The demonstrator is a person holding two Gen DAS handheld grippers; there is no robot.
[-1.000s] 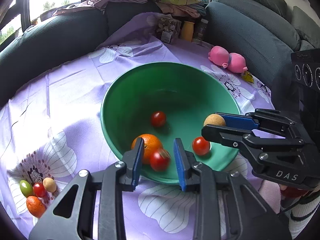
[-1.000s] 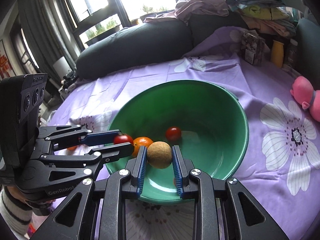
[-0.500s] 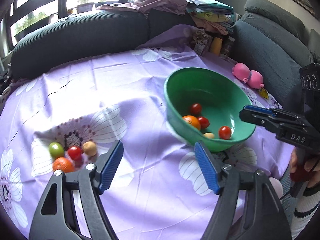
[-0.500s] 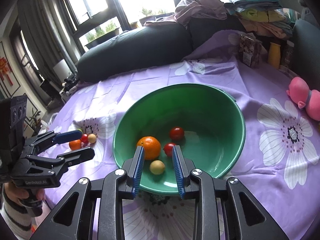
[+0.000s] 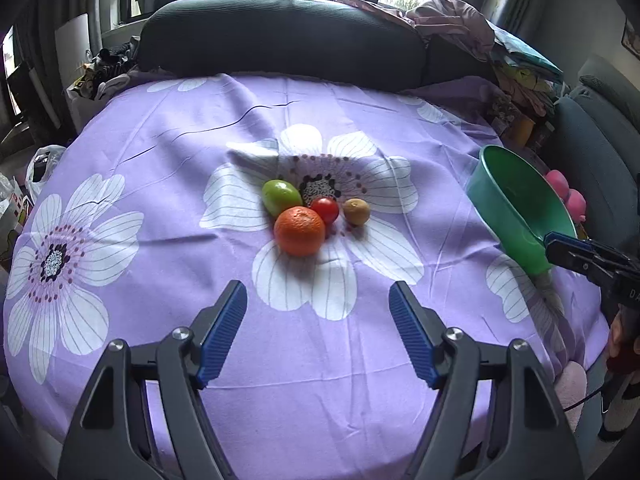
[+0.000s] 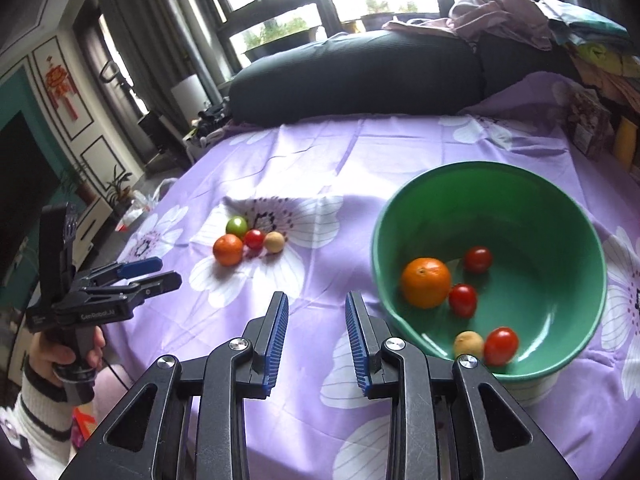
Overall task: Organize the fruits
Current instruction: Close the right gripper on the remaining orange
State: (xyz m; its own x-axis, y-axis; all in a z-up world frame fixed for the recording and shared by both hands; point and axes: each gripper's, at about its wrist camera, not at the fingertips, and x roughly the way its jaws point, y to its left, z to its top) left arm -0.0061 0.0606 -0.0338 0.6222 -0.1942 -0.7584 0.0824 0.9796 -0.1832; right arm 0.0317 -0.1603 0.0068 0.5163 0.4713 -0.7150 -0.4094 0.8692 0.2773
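A green bowl (image 6: 560,208) on the purple flowered cloth holds an orange (image 6: 426,282), three red tomatoes (image 6: 463,300) and a tan round fruit (image 6: 468,344). On the cloth to its left lie an orange (image 5: 299,231), a green fruit (image 5: 281,197), a red tomato (image 5: 325,209) and a tan fruit (image 5: 356,211). My left gripper (image 5: 318,332) is open and empty, facing this cluster from the near side. My right gripper (image 6: 316,336) is open and empty, just left of the bowl's near rim.
The bowl shows at the right edge of the left wrist view (image 5: 516,216). A dark sofa cushion (image 5: 280,40) borders the far side. Folded clothes (image 6: 500,12), a yellow bottle (image 6: 624,144) and pink toys (image 5: 568,196) lie at the right.
Both grippers let their fruits fall into the bowl and opened. The left gripper swung left toward the fruit cluster on the cloth. The right gripper pulled back from the bowl.
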